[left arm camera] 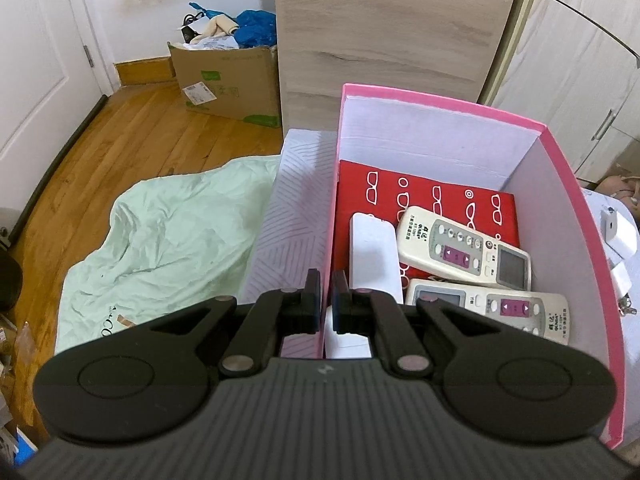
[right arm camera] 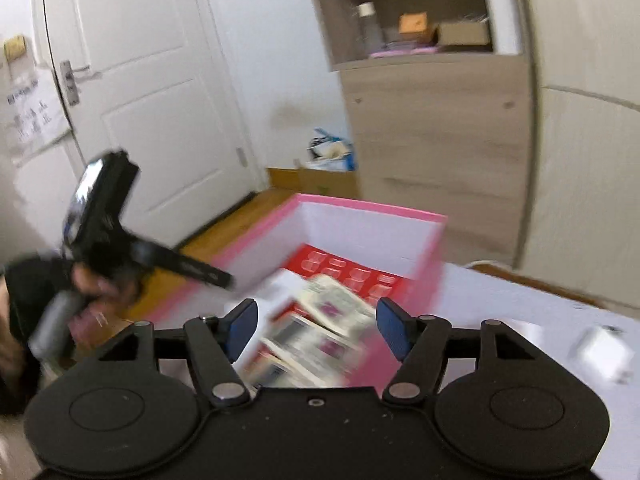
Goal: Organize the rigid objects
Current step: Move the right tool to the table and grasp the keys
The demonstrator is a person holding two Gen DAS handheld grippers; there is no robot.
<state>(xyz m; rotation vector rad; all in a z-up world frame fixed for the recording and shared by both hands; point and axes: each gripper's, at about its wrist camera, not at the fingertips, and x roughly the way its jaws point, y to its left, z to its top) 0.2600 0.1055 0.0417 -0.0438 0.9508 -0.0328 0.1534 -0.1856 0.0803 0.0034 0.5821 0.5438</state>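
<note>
Inside the pink box (left arm camera: 560,216), two remotes (left arm camera: 464,248) already lie; white chargers (left arm camera: 620,236) remain on the surface (outside). Left gripper (left arm camera: 326,292) jaws pinch the box wall; right gripper (right arm camera: 316,330) jaws gape, empty.

Two remotes (left arm camera: 466,248) in pink box (left arm camera: 568,184)

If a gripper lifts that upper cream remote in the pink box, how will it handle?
The cream remote with purple buttons looks stiff and probably light. Its smooth plastic may slip. Lying tilted across the red glasses-print box, it might shift when nudged.
</note>
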